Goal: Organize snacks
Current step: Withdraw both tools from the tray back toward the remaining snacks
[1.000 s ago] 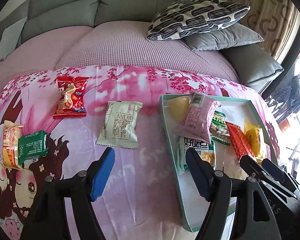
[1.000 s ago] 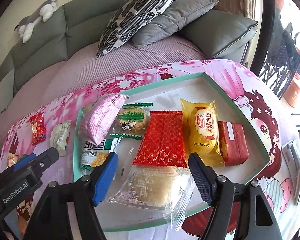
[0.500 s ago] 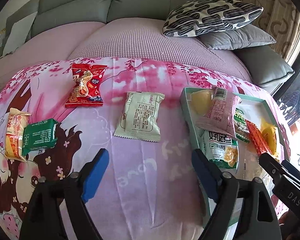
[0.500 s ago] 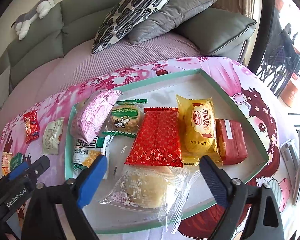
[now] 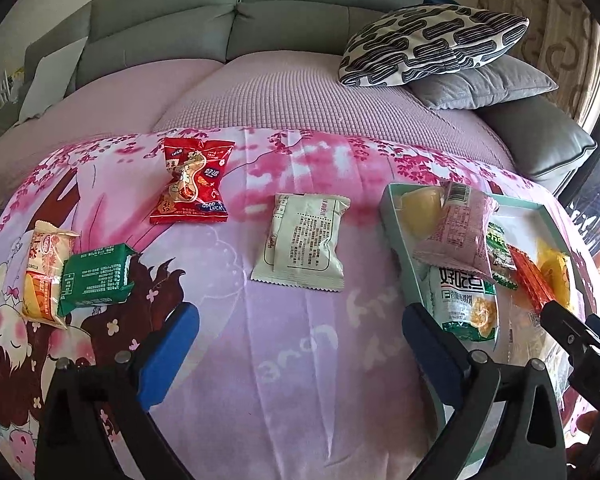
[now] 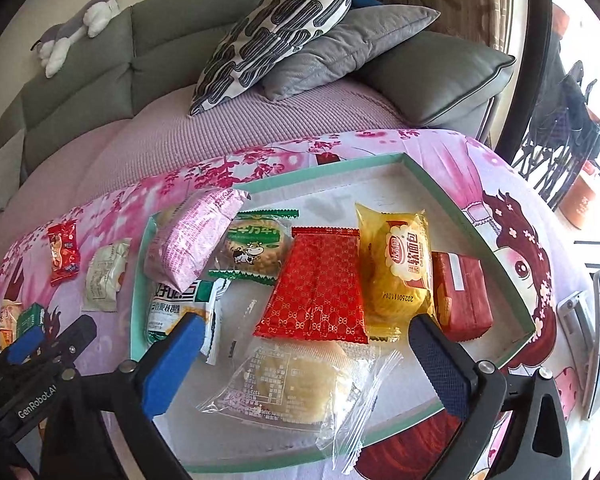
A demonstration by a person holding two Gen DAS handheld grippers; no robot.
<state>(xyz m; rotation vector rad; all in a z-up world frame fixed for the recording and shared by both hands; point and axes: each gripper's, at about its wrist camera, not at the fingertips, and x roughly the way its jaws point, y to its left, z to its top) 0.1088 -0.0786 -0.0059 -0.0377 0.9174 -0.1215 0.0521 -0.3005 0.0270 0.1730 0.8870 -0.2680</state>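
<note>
While both jaws open with nothing between them, left gripper (image 5: 300, 340) hovers over the counter near a white packet (image 5: 302, 246), red snack (image 5: 192, 184) far left, and right gripper (image 6: 304, 350) hangs over a clear-wrapped cake (image 6: 296, 390) in the tray (image 6: 472, 216).

- Between your left gripper (image 5: 300, 344) fingers lies bare pink printed cloth (image 5: 300, 380); nothing blocks a pass up to the pale white flat snack packet (image 5: 302, 248).
- The mint-green shallow cardboard tray (image 6: 472, 216) rim walls off your right side.
- The tray's far corner is bare; its near half is crowded, with a clear crinkly pastry wrapper (image 6: 296, 388) under your opening right gripper (image 6: 304, 344).
</note>
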